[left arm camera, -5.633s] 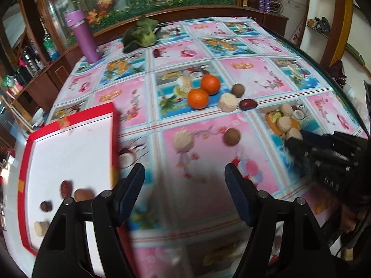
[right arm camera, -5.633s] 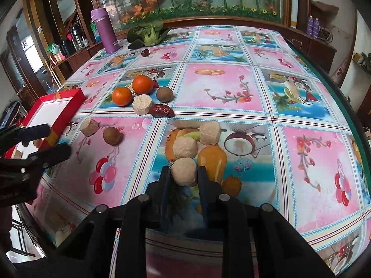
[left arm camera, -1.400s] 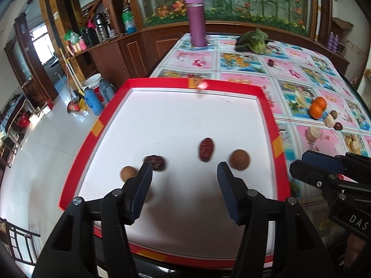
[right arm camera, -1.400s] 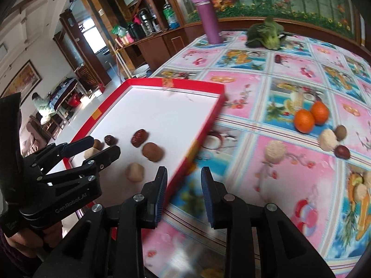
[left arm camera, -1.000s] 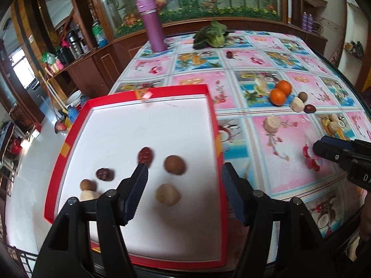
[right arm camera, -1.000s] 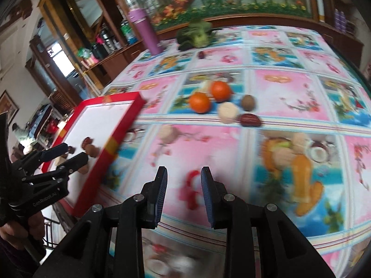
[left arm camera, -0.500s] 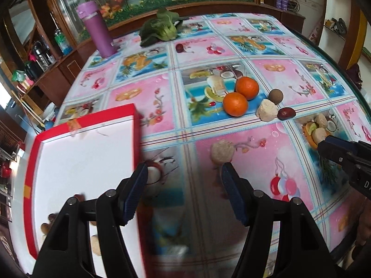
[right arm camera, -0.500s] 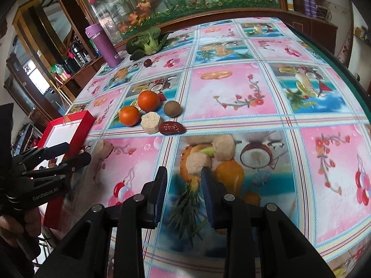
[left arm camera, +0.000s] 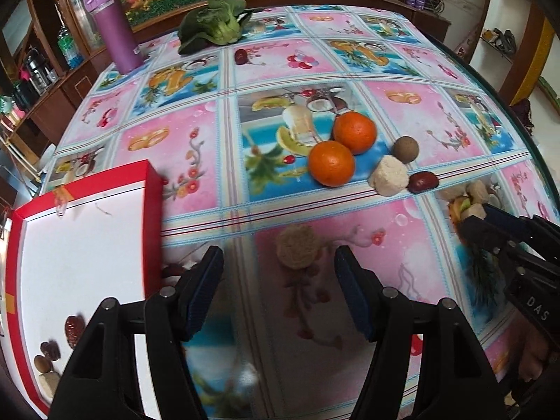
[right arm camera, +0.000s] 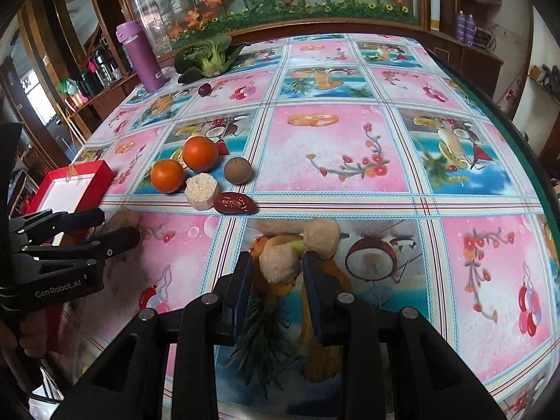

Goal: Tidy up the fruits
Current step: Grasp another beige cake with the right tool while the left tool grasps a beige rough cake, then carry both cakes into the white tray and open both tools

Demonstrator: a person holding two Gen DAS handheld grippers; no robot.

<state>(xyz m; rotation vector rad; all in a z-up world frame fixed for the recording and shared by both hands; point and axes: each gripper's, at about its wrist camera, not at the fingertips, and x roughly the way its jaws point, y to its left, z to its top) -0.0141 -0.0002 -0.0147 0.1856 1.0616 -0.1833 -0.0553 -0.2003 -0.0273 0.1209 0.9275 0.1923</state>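
Two grippers work a fruit-print table: from the red-rimmed tray at left, holding a few small fruits, the left gripper hovers with jaws wide apart around a pale, rough-skinned round fruit lying just beyond them. At right, the right gripper has its jaws apart, flanking a second pale round fruit without clearly pinching it. Both fruits look light, dry and fairly firm, best taken across the widest middle with a gentle squeeze, lest they roll.
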